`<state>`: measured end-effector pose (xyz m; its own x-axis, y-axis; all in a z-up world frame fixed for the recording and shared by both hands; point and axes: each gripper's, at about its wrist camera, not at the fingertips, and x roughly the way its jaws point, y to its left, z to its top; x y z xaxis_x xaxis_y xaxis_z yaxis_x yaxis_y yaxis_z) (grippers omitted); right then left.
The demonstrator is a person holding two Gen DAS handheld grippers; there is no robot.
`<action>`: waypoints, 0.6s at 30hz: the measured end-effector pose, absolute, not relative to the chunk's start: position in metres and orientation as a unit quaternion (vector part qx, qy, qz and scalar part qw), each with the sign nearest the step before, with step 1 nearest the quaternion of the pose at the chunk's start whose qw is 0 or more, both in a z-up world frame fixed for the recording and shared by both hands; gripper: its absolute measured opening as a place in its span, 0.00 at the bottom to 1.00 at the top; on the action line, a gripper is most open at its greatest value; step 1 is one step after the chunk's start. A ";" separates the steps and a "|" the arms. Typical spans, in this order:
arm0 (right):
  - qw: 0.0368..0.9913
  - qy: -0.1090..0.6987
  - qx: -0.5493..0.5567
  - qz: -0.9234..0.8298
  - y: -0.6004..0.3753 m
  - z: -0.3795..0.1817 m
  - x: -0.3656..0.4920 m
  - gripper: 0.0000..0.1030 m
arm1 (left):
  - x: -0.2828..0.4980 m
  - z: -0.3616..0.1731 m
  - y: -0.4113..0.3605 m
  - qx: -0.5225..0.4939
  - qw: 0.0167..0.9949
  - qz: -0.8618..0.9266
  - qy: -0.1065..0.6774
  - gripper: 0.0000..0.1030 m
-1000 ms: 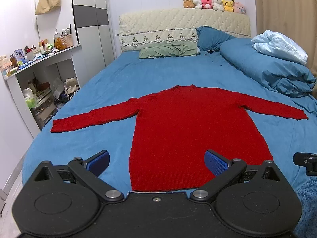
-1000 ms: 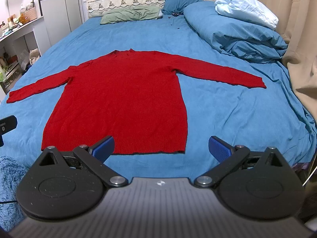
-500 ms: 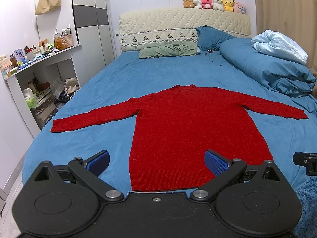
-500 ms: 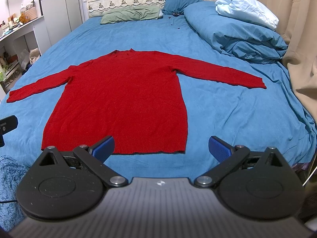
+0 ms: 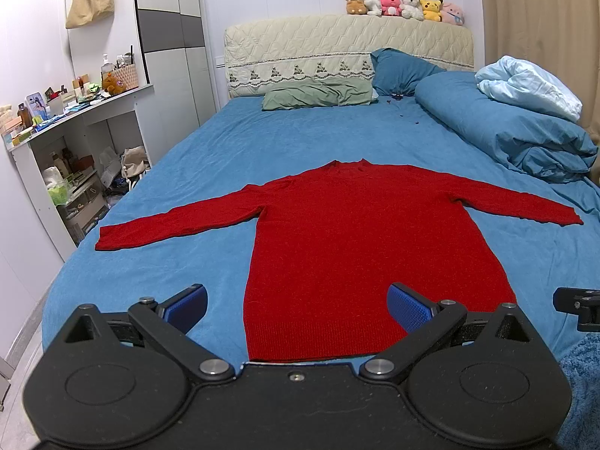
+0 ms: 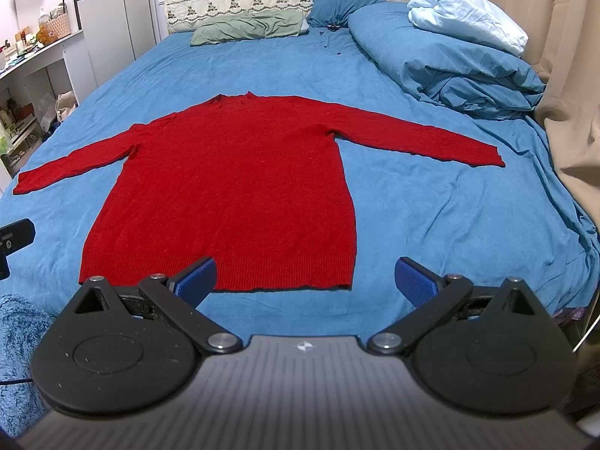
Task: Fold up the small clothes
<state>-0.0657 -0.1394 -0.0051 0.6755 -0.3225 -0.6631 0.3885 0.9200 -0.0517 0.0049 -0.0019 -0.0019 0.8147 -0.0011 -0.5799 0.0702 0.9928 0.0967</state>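
Sweater (image 5: 360,247) flat on bed (image 5: 210,172), unchanged | left gripper (image 5: 298,309), right gripper (image 6: 305,279) wide open, empty | folding not begun

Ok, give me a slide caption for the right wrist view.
Open right gripper poised before the hem of a red knit sweater spread flat on a blue bedsheet.

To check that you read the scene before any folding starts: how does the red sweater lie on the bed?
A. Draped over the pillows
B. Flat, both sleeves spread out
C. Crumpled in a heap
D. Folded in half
B: the red sweater lies flat on the blue bed with each sleeve stretched out sideways, unfolded.
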 end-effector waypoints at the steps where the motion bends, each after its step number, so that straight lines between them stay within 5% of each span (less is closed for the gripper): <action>1: 0.914 0.353 0.047 -0.194 -0.139 -0.006 -0.065 1.00 | 0.005 -0.002 -0.001 0.057 0.951 -0.019 0.304 1.00; 18: 0.914 0.353 0.046 -0.195 -0.139 -0.005 -0.065 1.00 | 0.005 -0.001 0.000 0.057 0.951 -0.020 0.304 1.00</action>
<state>-0.0654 -0.1393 -0.0052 0.6751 -0.3236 -0.6629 0.3891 0.9197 -0.0527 0.0047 -0.0003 -0.0015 0.8147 -0.0031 -0.5799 0.0719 0.9928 0.0956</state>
